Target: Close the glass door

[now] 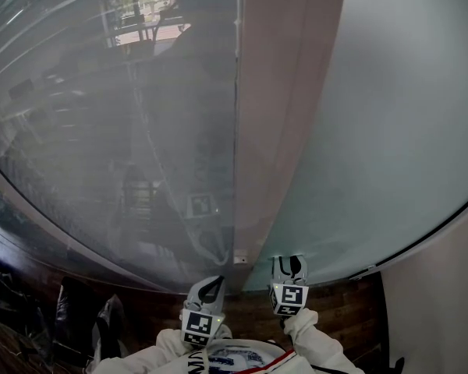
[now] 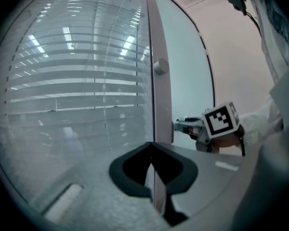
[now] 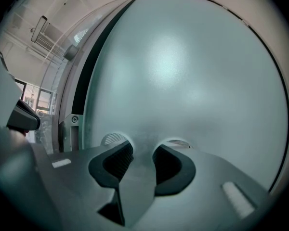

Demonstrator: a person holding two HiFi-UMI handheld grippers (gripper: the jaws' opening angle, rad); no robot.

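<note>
- Glass door [image 3: 192, 71]: a frosted pane standing upright with its long axis vertical. It fills your right gripper view. In the head view it sits to the right of the pale post [image 1: 285, 92].
- Right gripper [image 3: 143, 149]: the jaws are spread with nothing between them. The tips are at the frosted face, either touching it or just short of it; the views do not settle which.
- Left gripper [image 2: 151, 147]: the jaws are pressed together and empty. It is aimed at the post's edge beside the clear pane with blinds [image 2: 77, 81], apart from the door.
- Bearing: the door lies straight ahead of your right gripper. Its near edge runs to that gripper's left, marked by a dark strip [image 3: 89, 81] along the frame. You cannot tell whether that strip is an open gap or a seal.
- Nearer hand: your right. As a judgement, any closing push would go through its tips on the pane, since your left gripper has no hold on the door.
</note>
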